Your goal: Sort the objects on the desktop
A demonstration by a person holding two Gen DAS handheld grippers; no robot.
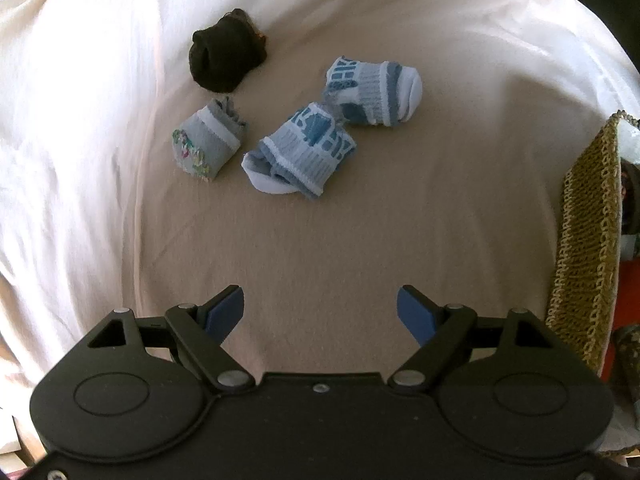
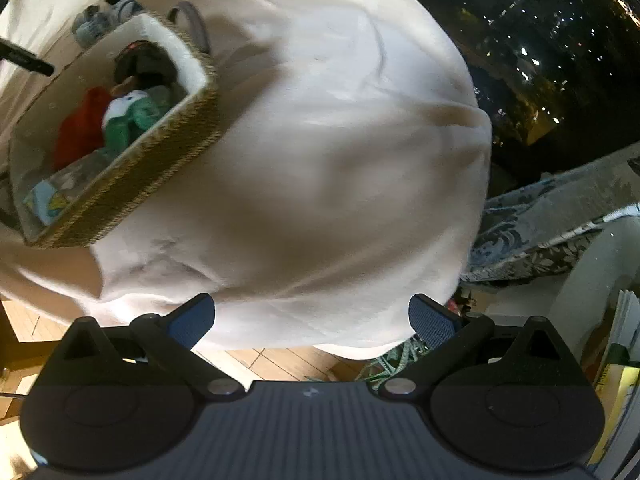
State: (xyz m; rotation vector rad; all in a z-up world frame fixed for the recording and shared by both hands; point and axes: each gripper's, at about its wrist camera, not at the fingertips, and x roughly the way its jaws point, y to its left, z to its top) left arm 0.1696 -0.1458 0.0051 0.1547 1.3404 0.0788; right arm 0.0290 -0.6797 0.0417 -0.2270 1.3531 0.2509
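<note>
In the left wrist view, several rolled socks lie on the white cloth: a black one (image 1: 225,53), a grey one with a floral band (image 1: 208,145), and two blue-and-white ones (image 1: 301,151) (image 1: 374,92). My left gripper (image 1: 320,312) is open and empty, hovering a little short of them. In the right wrist view, a woven basket (image 2: 132,176) holds a red item (image 2: 78,126), a green-and-white item (image 2: 128,118) and a dark item (image 2: 142,66). My right gripper (image 2: 311,320) is open and empty over the cloth's near edge, right of the basket.
The basket's woven side (image 1: 588,232) shows at the right edge of the left wrist view. The cloth-covered table (image 2: 340,140) drops off at the front and right, with wood floor (image 2: 272,360), patterned fabric (image 2: 540,232) and books (image 2: 616,384) beyond.
</note>
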